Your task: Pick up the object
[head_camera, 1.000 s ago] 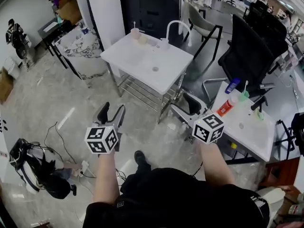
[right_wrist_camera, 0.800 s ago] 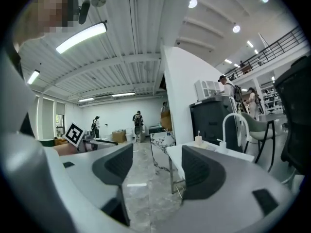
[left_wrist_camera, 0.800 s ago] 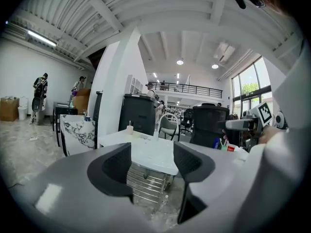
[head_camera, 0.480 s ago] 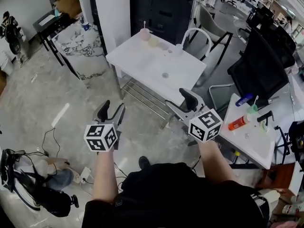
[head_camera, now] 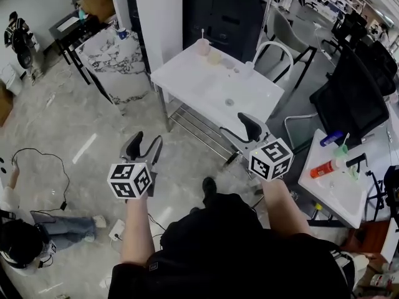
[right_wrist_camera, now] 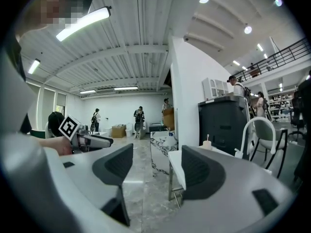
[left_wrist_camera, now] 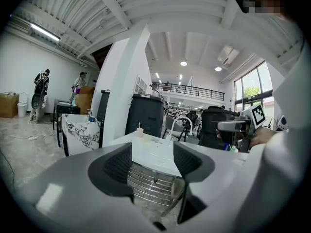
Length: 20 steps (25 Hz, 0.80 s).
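The counter (head_camera: pixel 193 83) is standing ahead, well apart from both tools. The left tool (head_camera: pixel 143 149) and right tool (head_camera: pixel 243 136) are hanging released, holding nothing. The cup (head_camera: pixel 202 46), likely the object, is sitting at its far edge; step closer before reaching.

Black clothes (head_camera: pixel 237 248); grey tongs (head_camera: pixel 144 148) bear black-and-white marker cubes (head_camera: pixel 131 180).

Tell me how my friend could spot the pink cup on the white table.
Look for the white table in front of the big black cabinet. At its far corner, nearest the white pillar, stands the pink cup. It is the only pink thing there and has a thin stick poking up, unlike the pale yellowish thing beside it.
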{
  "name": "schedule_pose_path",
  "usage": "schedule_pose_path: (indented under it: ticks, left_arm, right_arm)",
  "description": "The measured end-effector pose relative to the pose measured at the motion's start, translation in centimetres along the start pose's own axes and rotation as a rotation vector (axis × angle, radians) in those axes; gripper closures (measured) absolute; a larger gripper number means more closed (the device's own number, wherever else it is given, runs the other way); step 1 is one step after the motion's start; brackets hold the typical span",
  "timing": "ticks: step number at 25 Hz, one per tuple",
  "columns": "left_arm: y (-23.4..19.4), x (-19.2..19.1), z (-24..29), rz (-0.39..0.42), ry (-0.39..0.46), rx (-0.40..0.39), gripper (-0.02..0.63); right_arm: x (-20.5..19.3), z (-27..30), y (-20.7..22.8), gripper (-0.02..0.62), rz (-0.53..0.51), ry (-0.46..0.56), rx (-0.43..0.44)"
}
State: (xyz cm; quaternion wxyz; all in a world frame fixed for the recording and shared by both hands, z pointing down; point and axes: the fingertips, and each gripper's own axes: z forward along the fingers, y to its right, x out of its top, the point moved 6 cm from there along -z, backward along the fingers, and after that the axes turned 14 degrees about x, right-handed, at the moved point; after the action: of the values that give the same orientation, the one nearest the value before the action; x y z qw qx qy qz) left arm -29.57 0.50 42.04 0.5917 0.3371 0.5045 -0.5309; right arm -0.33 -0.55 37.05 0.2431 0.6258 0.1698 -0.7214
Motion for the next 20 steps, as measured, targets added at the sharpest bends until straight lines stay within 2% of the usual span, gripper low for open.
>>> schedule_pose_path:
  ticks: [5, 10, 17, 20]
  left_arm:
    - [-1.0, -0.2, 2.3, 0.009, -0.031, 0.000, 0.334]
    - [-2.0, 0.5, 6.7, 0.034, -0.062, -0.018, 0.334]
    - [-3.8, 3.3, 17.8, 0.055, -0.107, -0.050, 0.334]
    - [-3.1, 4.5, 22.9, 0.074, -0.143, -0.092, 0.334]
  right_arm:
    - [-1.0, 2.5, 1.9, 0.313, 0.017, 0.003, 0.023]
    - [-2.2, 5.1, 5.8, 0.313, 0.055, 0.006, 0.014]
    - [-2.2, 11.0, 14.7, 0.313, 0.090, -0.012, 0.009]
    - [-2.4, 13.0, 19.3, 0.313, 0.114, -0.024, -0.006]
